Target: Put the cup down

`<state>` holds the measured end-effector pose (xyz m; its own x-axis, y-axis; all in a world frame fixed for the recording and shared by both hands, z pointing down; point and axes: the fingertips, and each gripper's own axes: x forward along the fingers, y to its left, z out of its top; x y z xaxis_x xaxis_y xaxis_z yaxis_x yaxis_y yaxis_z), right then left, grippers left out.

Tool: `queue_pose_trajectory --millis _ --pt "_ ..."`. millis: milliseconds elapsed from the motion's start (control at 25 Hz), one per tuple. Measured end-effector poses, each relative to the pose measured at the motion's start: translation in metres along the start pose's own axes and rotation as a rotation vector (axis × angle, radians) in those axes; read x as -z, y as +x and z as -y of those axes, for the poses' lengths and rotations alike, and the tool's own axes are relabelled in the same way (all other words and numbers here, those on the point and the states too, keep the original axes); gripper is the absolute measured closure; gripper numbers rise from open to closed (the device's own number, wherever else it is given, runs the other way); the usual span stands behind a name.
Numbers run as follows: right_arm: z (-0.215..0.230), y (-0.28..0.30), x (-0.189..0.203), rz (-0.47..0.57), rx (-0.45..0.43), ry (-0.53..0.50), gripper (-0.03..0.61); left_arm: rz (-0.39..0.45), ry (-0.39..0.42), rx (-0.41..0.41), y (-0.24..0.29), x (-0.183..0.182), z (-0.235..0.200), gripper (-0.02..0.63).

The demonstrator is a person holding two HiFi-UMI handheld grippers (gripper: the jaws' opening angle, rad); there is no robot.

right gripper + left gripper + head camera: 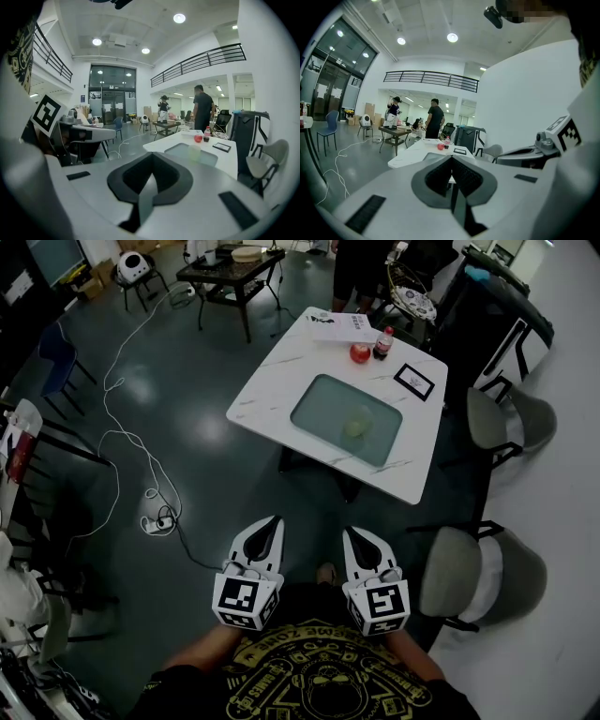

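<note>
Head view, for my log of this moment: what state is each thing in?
left claw: shut, empty
right claw: shut, empty
cup: upright on the tray, unheld
tray: flat on the table
bottle: upright, capped

Two claws (274, 521) (349, 532) and one counter (272, 381) are counted. On it are counted one tray (323, 401), one cup (359, 423), one apple (359, 353), one bottle (382, 341), one sheet (342, 327) and one card (413, 381). Two chairs (489, 418) (478, 573) are counted off its right edge.
</note>
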<state>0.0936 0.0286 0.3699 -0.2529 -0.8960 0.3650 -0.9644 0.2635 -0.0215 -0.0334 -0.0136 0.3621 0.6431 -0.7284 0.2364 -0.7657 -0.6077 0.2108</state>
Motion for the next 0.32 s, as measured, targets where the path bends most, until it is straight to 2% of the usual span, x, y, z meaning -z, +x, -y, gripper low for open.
queue_pose_trajectory --millis 320 --pt "-0.017 0.009 -0.002 0.000 0.012 -0.002 0.574 0.001 0.006 0.018 -0.005 -0.002 -0.017 0.603"
